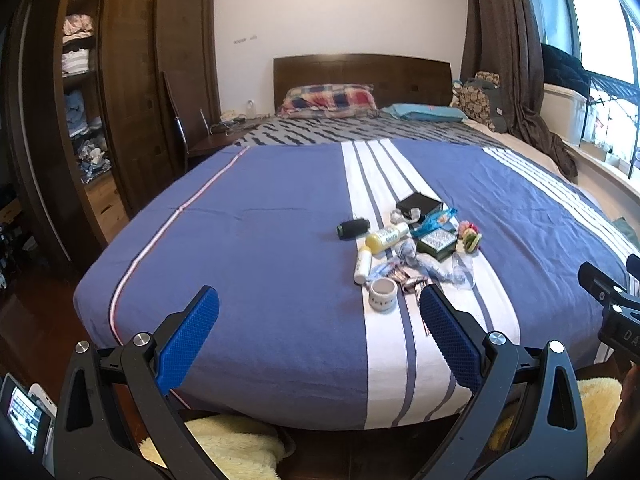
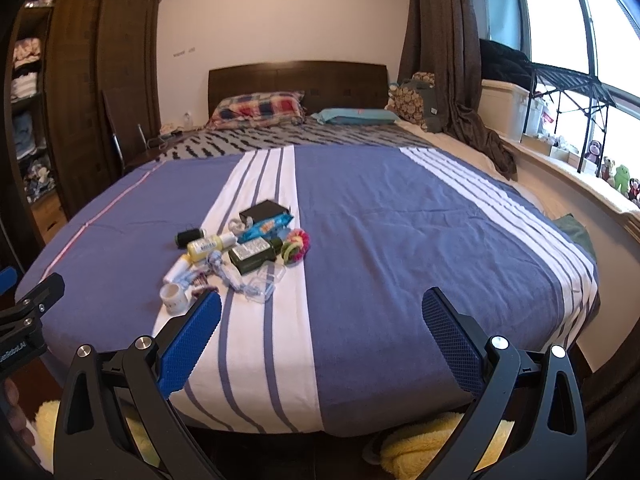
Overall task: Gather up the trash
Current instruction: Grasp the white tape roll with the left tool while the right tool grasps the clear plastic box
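A small heap of items lies on the white stripe of the blue bedspread (image 1: 256, 240). In it are a white paper cup (image 1: 383, 293) (image 2: 175, 298), a yellow bottle (image 1: 387, 237) (image 2: 210, 245), a blue snack wrapper (image 1: 434, 220) (image 2: 265, 226), a crumpled blue-white wrapper (image 1: 424, 262) (image 2: 226, 270), a dark green box (image 1: 436, 243) (image 2: 254, 258), a black box (image 1: 418, 203) (image 2: 264, 211) and a black spool (image 1: 353, 229) (image 2: 189, 237). My left gripper (image 1: 318, 305) hovers open over the bed's foot, its right finger just in front of the cup. My right gripper (image 2: 322, 308) is open too, right of the heap.
A colourful hair tie (image 2: 295, 245) and a clear plastic case (image 2: 266, 280) lie at the heap's right. Pillows (image 1: 328, 100) and a wooden headboard (image 1: 360, 72) are at the far end. A wardrobe (image 1: 132, 80) stands left, a window sill with toys (image 2: 616, 176) right, yellow fluffy slippers (image 2: 424, 452) below.
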The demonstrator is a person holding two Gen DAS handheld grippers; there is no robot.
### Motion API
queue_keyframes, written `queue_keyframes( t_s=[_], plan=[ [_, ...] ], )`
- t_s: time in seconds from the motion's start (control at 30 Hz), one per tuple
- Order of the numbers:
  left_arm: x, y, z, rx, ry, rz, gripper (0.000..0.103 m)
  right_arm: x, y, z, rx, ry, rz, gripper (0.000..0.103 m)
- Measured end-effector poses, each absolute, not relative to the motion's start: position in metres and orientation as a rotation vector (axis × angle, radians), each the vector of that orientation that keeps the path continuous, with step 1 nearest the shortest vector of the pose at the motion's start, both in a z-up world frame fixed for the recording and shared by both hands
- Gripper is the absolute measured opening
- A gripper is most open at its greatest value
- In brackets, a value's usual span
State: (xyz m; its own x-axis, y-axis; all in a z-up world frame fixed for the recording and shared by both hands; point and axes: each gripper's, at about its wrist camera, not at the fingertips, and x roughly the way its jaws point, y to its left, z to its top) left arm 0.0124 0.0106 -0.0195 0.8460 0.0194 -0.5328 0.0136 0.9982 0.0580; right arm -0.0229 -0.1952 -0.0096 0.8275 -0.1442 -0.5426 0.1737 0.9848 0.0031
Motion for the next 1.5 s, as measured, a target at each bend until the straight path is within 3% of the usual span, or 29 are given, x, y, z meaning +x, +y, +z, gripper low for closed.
queue_keyframes(
  t_s=[0.27, 0.7, 0.97, 1.07, 1.17, 1.43, 1.5],
  plan=[
    [0.035, 0.003, -0.056, 0.137, 0.614, -0.042, 0.096, 0.001, -0.188, -0.04, -0.01, 0.573, -0.178, 0.1],
    [0.089, -0.004, -0.105, 0.123, 0.718, -0.12, 0.095, 0.068, -0.189, -0.075, 0.119, 0.711, -0.072, 0.1],
    [0.122, -0.008, -0.123, 0.085, 0.76, -0.189, 0.084, 0.116, -0.185, -0.09, 0.141, 0.756, -0.088, 0.099],
    [0.129, -0.011, -0.125, 0.079, 0.767, -0.224, 0.071, 0.131, -0.186, -0.093, 0.176, 0.784, -0.061, 0.076],
    [0.135, -0.015, -0.126, 0.081, 0.777, -0.254, 0.066, 0.143, -0.179, -0.096, 0.158, 0.813, -0.057, 0.073],
    [0.153, -0.03, -0.14, 0.098, 0.817, -0.295, 0.04, 0.159, -0.177, -0.112, 0.155, 0.876, -0.056, 0.059],
    [0.155, -0.033, -0.141, 0.102, 0.817, -0.304, 0.033, 0.161, -0.178, -0.112, 0.149, 0.873, -0.058, 0.043]
  ],
)
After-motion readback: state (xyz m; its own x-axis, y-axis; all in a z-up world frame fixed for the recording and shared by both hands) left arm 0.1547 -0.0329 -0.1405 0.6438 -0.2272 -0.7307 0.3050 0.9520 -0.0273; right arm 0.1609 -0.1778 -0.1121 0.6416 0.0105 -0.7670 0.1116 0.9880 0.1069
